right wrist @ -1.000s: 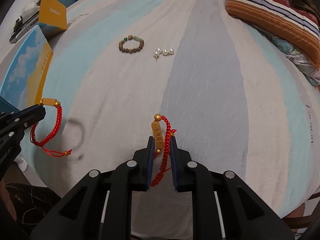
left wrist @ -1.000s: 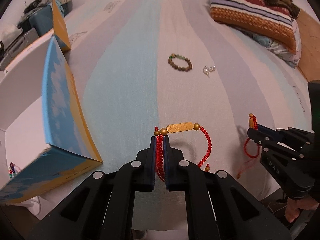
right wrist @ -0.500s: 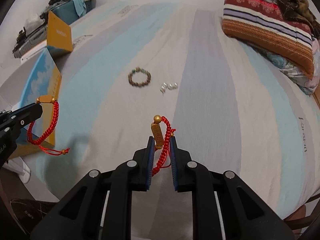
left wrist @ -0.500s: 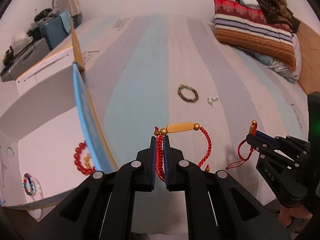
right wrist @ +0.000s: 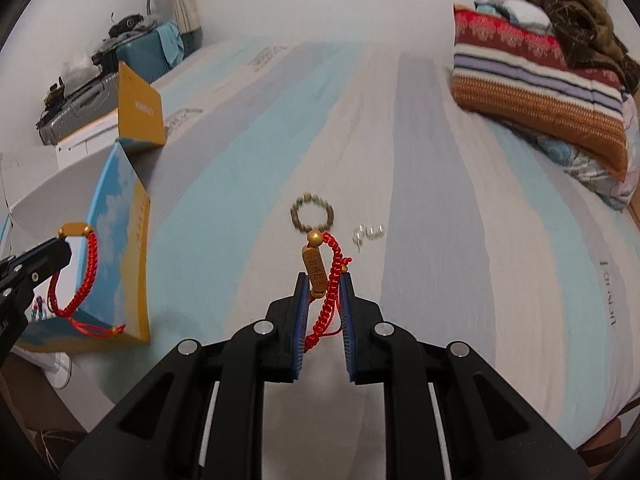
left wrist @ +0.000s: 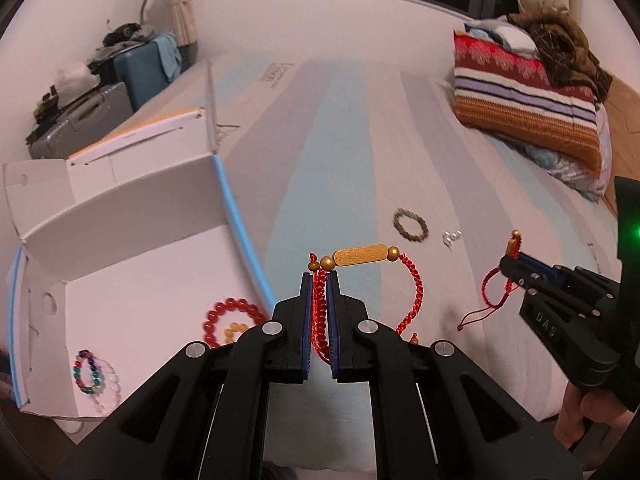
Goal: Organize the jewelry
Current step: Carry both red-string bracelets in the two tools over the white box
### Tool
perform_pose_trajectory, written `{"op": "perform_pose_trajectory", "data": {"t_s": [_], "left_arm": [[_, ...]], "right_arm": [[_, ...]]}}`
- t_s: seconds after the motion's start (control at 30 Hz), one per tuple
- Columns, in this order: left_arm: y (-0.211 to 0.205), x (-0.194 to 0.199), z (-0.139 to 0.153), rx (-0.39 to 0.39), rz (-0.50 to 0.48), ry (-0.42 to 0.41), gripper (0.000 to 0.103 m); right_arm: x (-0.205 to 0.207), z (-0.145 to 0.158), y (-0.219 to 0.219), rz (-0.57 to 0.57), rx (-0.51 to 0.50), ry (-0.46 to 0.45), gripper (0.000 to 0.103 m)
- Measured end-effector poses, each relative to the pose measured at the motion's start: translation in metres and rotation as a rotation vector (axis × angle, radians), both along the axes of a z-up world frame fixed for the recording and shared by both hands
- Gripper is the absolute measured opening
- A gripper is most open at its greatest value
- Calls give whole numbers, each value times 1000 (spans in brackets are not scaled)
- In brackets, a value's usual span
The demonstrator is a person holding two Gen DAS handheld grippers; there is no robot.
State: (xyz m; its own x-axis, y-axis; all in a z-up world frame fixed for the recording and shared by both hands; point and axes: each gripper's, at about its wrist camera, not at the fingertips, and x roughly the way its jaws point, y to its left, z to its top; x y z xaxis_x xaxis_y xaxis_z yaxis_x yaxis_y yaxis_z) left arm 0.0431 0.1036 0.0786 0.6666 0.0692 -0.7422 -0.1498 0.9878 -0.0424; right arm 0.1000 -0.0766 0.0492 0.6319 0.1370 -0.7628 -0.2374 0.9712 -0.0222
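Jaws of the left gripper (left wrist: 319,280) stand narrow in the left wrist view, pinched on the cord of a red braided bracelet (left wrist: 362,258); its gold bar bead lies level just above the fingertips and the rest of the loop hangs to the right. To the left sits an open white box (left wrist: 132,216) with a blue edge, and on its floor lie a red bead bracelet (left wrist: 224,316) ringed about a small yellow one, and nearer the corner a multicoloured bead bracelet (left wrist: 86,372) beside a pale one. On the striped bedsheet (left wrist: 340,140) beyond, a brown bead bracelet (left wrist: 410,226) and a small cluster of pearl earrings (left wrist: 451,237) lie near each other, apart from the box. At the right edge the right gripper (left wrist: 508,258) comes in, clamped on a second red bracelet (left wrist: 490,292) whose loop and tail dangle below it. A striped pillow (left wrist: 524,96) lies at the far right.

Seen from the right wrist, the right gripper (right wrist: 323,278) holds its jaws narrow on the second red bracelet (right wrist: 320,272), the engraved gold bead standing upright between the pads and the red braid running down beside it. The brown bead bracelet (right wrist: 312,214) and pearl earrings (right wrist: 369,233) rest on the bedsheet (right wrist: 432,200) just past the fingertips. At the left edge the left gripper (right wrist: 66,246) carries the red braided bracelet (right wrist: 78,276) in front of the box's (right wrist: 116,208) blue-and-yellow outer wall.
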Motion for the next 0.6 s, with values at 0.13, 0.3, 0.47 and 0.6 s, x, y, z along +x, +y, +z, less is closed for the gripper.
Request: {"op": "perform_pose_trajectory", "data": {"t_s": [0.13,0.3,0.47,0.6], "left_arm": [[18,-7,7,-8,26,-20,6],[42,-18,15,2,77,-45,6],[74,-31,20,-5,135,-61,6],[96,-40,23,7,187,-74,6]], "right_arm": [[-1,12,13,9,7,-46,14],[-2,25,36,27,15,-105,14],[-4,30,61,60,0,-145,14],[-7,34,78,80,10,-169,14]]}}
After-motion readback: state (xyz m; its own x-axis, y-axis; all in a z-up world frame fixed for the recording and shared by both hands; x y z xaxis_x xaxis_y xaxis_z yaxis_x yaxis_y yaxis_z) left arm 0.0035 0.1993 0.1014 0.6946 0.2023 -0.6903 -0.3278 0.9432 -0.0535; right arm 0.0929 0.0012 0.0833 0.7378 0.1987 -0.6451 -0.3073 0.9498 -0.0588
